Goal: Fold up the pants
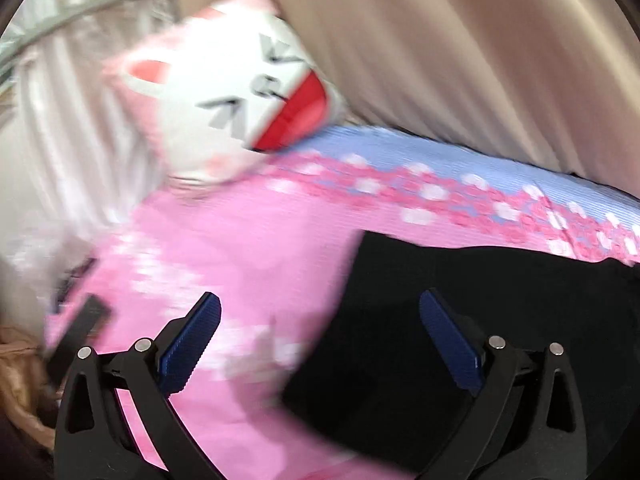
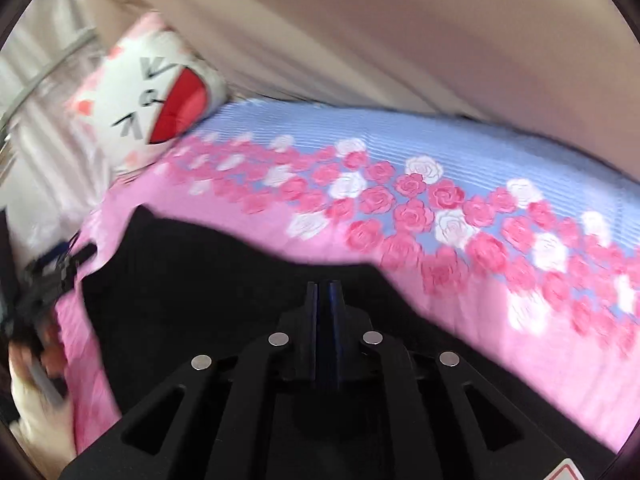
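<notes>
On the bed (image 2: pixel 460 148), covered in a pink-and-blue sheet printed with roses, black pants (image 2: pixel 208 272) lie as a dark, featureless mass, blurred by motion and cut off at 6 o'clock. No writing is readable. A cat-face pillow (image 2: pixel 160 100) sits at 10 o'clock. The left gripper (image 1: pixel 320 320) hangs spread wide over the pants' edge; the right gripper (image 2: pixel 324 292) has its jaws pressed together, whether on fabric cannot be told.
</notes>
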Available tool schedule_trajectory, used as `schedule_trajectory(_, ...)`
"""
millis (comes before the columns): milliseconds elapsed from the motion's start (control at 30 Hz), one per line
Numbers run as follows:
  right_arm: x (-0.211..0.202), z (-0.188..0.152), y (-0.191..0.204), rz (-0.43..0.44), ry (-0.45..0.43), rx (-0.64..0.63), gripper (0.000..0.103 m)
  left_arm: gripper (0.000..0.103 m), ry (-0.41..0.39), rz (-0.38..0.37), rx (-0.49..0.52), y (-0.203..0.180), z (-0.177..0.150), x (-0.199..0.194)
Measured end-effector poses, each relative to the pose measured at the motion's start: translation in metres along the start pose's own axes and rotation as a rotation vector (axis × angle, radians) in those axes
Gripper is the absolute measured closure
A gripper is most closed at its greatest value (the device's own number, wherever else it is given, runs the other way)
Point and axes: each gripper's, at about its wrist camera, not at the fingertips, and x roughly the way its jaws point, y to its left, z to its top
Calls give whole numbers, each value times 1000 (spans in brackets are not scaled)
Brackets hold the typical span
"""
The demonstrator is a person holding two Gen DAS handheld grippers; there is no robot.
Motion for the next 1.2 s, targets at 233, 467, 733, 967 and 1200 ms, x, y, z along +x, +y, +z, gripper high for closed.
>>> schedule_trajectory(233, -60, -98, 30, -16, 39, -43, 95, 5, 70, 32, -42, 52, -48, -29)
schedule_trajectory(467, -59, -128, -7, -27, 42, 137, 93, 5, 188, 98, 38, -6, -64, 21)
schedule_trajectory(733, -224, -209, -133, -437, -211, 404, 59, 5, 32, 49, 31, -25, -45, -57)
schedule_trajectory(967, -341, -300, -260, -756, -282, 661, 59, 5, -18, -142, 117, -115, -34, -113)
schedule_trajectory(1200, -329, -291, -343, -725, -163, 591, 46, 5, -11, -233, 237, -200, -48, -139)
